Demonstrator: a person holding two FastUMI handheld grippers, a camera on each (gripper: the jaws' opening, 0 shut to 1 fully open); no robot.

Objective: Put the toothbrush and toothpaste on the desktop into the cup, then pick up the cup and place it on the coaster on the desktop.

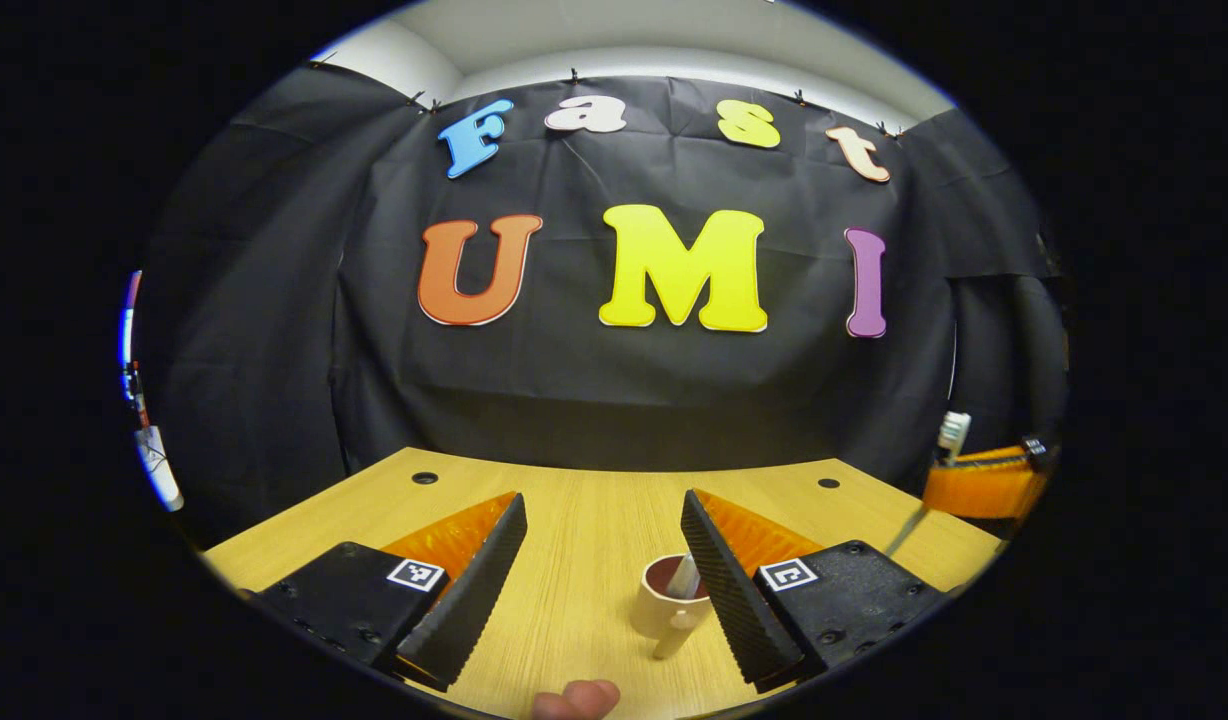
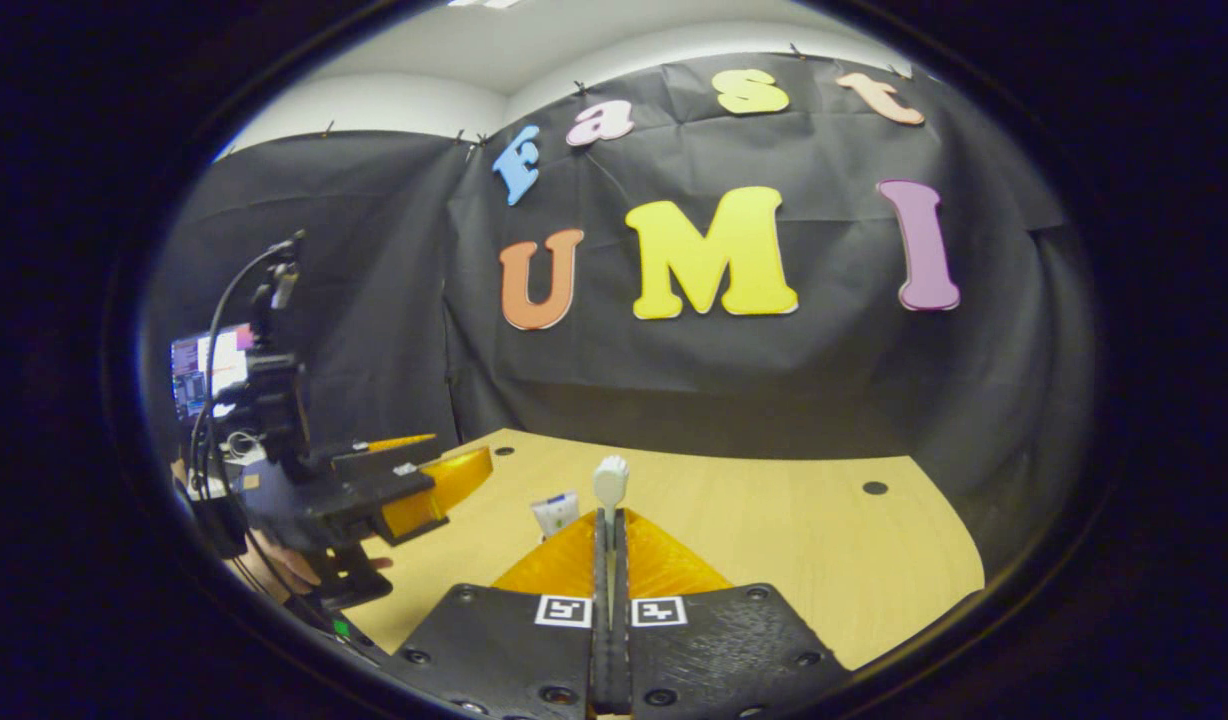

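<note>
Light wood-grain desktop (image 1: 594, 520) with round cable holes near its far corners. A beige cup (image 1: 666, 605), dark inside, stands upright on it, handle toward the camera. In the right gripper view, the toothpaste tube (image 2: 555, 513) rises near the desktop's middle.

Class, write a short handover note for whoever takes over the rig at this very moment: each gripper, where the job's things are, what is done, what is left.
Left gripper: open, empty, over the desk, cup just ahead.
Right gripper: shut on the toothbrush, held upright, head up, above the desk.
Toothpaste: seemingly the tube already standing in the cup.
Coaster: I cannot place it from these views.
Left: drop the toothbrush into the cup, then lift the cup onto the coaster.
</note>
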